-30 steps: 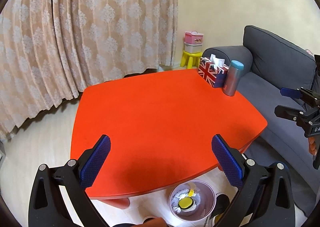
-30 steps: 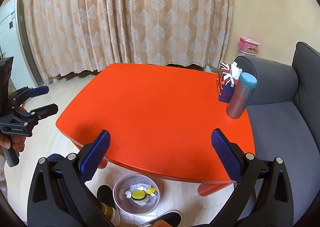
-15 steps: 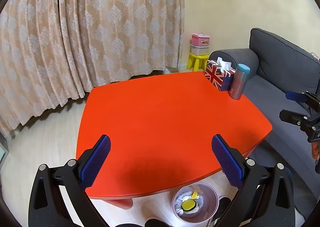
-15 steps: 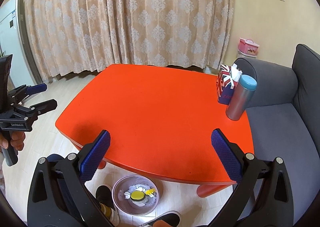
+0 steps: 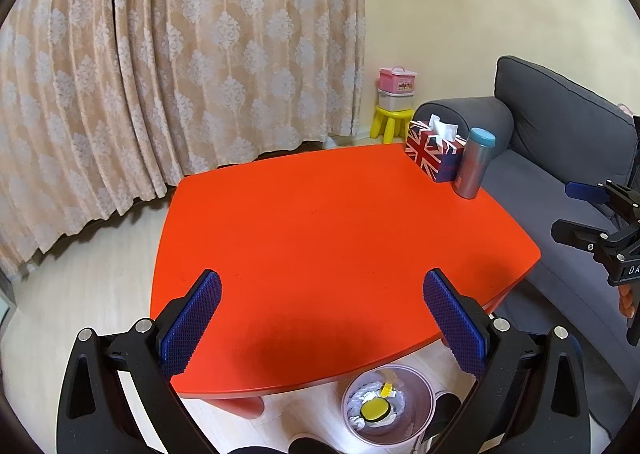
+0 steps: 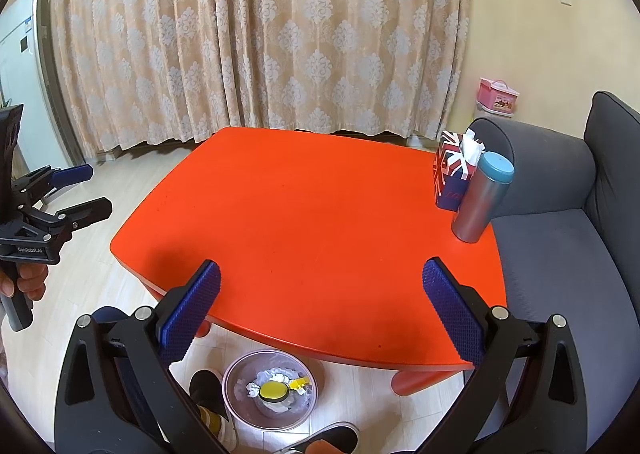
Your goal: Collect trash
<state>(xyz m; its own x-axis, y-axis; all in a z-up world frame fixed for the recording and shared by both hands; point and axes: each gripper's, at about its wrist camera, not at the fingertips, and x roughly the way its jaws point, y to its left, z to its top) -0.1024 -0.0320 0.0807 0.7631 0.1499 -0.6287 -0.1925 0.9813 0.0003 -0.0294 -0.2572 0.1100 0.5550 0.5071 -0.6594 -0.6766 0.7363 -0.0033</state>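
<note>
A pink trash bin [image 5: 386, 408] stands on the floor under the near edge of the red table [image 5: 328, 238]; it holds crumpled white paper and a yellow round piece. It also shows in the right wrist view [image 6: 270, 390]. My left gripper [image 5: 322, 318] is open and empty, above the table's near edge. My right gripper [image 6: 320, 310] is open and empty, above the near edge too. The right gripper shows at the right of the left wrist view [image 5: 580, 209]; the left gripper shows at the left of the right wrist view [image 6: 76, 191].
A Union Jack tissue box [image 5: 434, 151] and a steel tumbler with a blue lid [image 5: 474, 163] stand at the table's far right corner. A grey sofa [image 5: 560, 157] lies right of the table. A yellow stool with boxes [image 5: 392, 119] and curtains stand behind. Feet [image 6: 208, 394] are beside the bin.
The left wrist view has pulled back and risen slightly, so the table sits lower and farther in it. The right gripper has barely moved. Both stay open.
</note>
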